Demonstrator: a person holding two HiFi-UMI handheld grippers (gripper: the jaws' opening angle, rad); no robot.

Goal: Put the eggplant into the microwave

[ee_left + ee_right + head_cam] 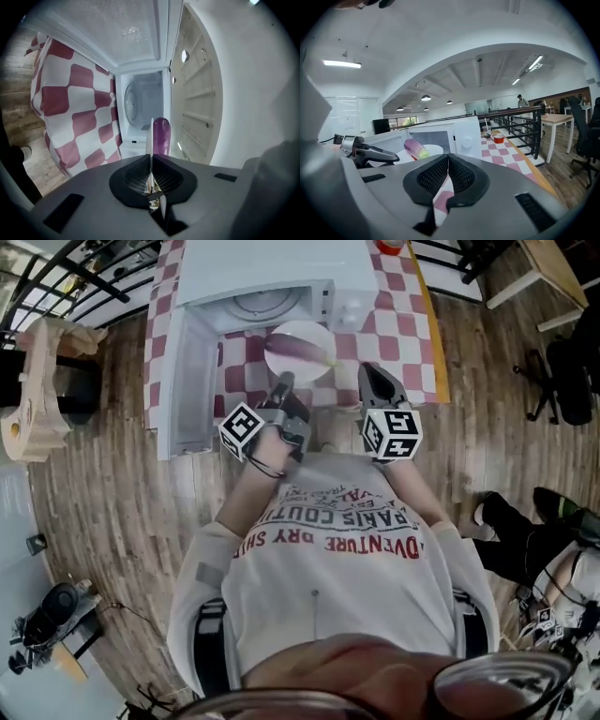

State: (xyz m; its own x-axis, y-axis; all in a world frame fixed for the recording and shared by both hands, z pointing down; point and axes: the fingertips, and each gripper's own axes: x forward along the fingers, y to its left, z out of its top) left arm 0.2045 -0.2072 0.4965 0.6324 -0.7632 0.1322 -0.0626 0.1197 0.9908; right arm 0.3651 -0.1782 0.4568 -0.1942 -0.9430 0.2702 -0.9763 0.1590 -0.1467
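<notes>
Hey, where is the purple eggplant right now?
In the head view the purple eggplant lies on a round white plate just in front of the open white microwave, near the top centre. The left gripper holds the plate's near rim.

The microwave (281, 273) is open, with room inside over its glass tray (267, 304). Its door (185, 381) sticks out on the left. The plate (289, 332) with the eggplant (302, 352) stands right in front of the opening.

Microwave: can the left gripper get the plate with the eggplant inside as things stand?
Probably yes: the door stands wide open, the left gripper holds the plate just before the microwave, and nothing shows in between.
</notes>
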